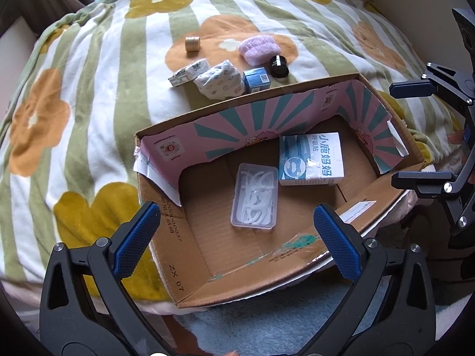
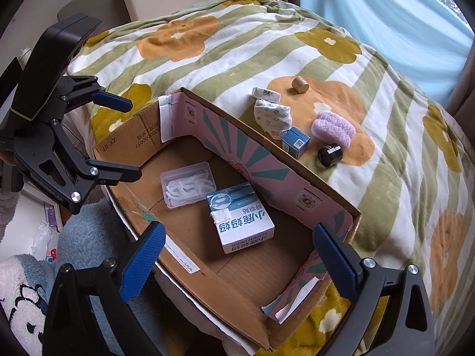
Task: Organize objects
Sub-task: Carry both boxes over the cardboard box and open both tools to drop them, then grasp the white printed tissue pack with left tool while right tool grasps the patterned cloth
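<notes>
An open cardboard box [image 1: 166,237] [image 2: 124,145] lies on the bed. Inside lie a clear plastic case of white picks [image 1: 254,195] [image 2: 187,188] and a white-and-blue carton [image 1: 311,159] [image 2: 240,222]. Beyond the box on the blanket lie a gold cylinder [image 1: 193,43] [image 2: 300,84], a small white packet [image 1: 187,72] [image 2: 266,94], a patterned sock bundle [image 1: 219,79] [image 2: 273,115], a blue box [image 1: 257,80] [image 2: 295,141], a purple fluffy item [image 1: 259,49] [image 2: 333,127] and a black jar [image 1: 279,66] [image 2: 330,155]. My left gripper [image 1: 237,231] [image 2: 124,139] is open and empty over the box's near edge. My right gripper [image 2: 239,255] [image 1: 415,132] is open and empty above the box.
The bed is covered by a striped floral blanket [image 1: 89,95] [image 2: 237,44]. A blue fluffy rug [image 1: 267,326] [image 2: 83,237] lies beside the bed. A light blue curtain [image 2: 386,14] hangs behind it.
</notes>
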